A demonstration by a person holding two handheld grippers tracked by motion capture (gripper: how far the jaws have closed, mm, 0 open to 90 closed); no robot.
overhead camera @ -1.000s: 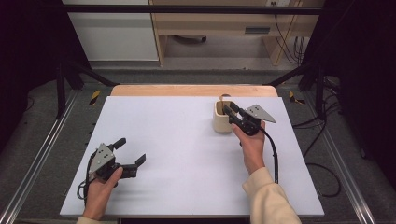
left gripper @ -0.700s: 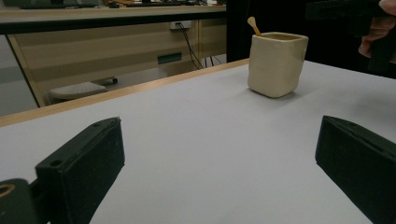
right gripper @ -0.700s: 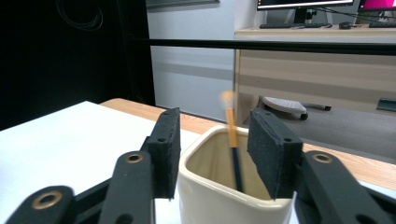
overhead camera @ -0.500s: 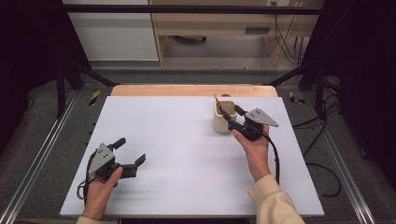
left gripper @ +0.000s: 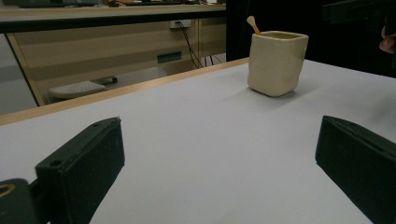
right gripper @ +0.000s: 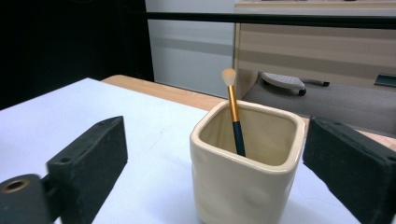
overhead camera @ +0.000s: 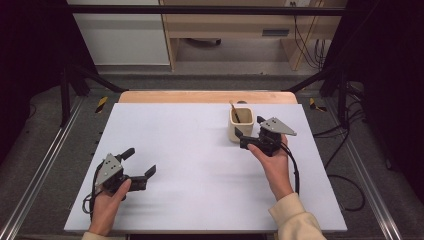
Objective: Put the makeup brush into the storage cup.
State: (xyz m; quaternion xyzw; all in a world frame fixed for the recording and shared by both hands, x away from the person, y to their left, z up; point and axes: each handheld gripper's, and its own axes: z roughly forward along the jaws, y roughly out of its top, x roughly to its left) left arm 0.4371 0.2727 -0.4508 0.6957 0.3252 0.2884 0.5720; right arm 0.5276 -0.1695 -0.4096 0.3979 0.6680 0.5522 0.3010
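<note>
I have just let go of the slim makeup brush with a gold ferrule, black handle and pale bristle tip [right gripper: 233, 112]: it stands leaning inside the cream square ceramic cup [overhead camera: 241, 125], bristles up, toward the far right of the counter [overhead camera: 190, 150]. My right hand-held gripper [overhead camera: 248, 133] has just been opening, and its jaws now stand wide apart just beside the cup, which sits between them in the right gripper view without either pad touching it. I judge the placing step done and the release nearly finished. The next move calls for drawing that gripper straight back and up, so that neither jaw clips the cup's rim and tips it.

My left hand-held gripper [overhead camera: 140, 164] rests at the near left of the counter, jaws apart and nothing between them, well apart from the cup.

The counter is a smooth white sheet with a pale wood strip along its far edge. Beyond it stand a light wooden desk [overhead camera: 235, 25] with cables hanging, and grey carpeted floor [overhead camera: 60, 145] between black frame rails.
</note>
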